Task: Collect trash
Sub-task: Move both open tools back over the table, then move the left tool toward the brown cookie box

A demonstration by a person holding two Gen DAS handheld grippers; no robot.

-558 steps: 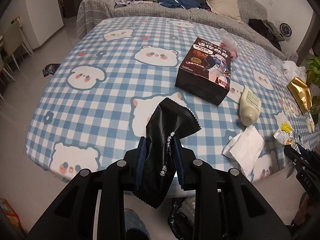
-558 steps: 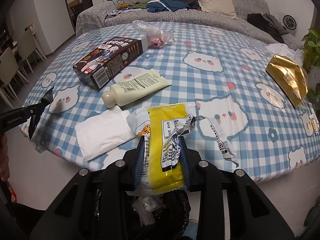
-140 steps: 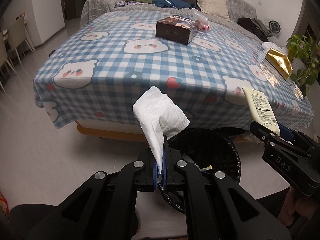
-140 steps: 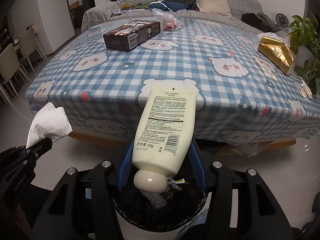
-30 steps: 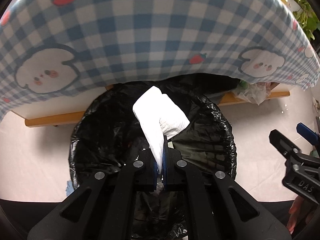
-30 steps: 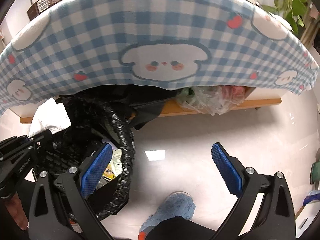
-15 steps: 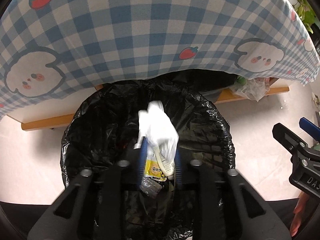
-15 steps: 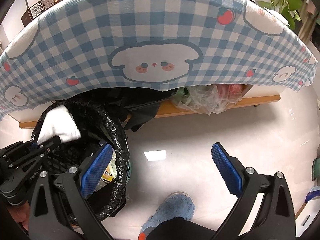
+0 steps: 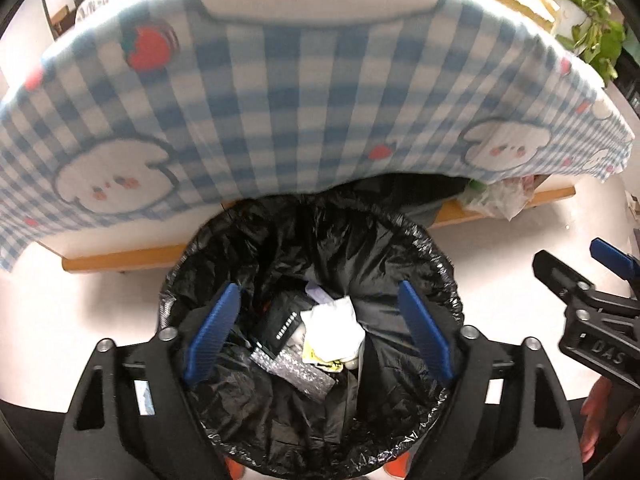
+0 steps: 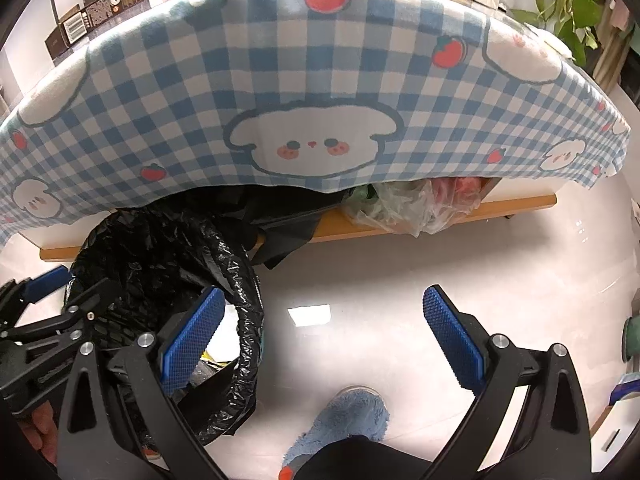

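Two blue-padded fingers of the left gripper [image 9: 318,328] are spreading wide over the black-lined trash bin [image 9: 436,268], nothing between them — the white crumpled tissue [image 9: 334,326] lies loose inside, on top of a black wrapper [image 9: 280,328] and a yellow packet [image 9: 320,360]. The blue checked tablecloth [image 9: 280,100] hangs above. From the right wrist, the right gripper [image 10: 320,328] stands wide open and empty over pale floor [image 10: 360,280] — the bin [image 10: 244,280] just beside its left finger.

light: bright, even indoor
glare: patch on floor [image 10: 309,315]
blur: tablecloth [image 9: 280,100] soft in left view
edges: fisheye bend, dark corners
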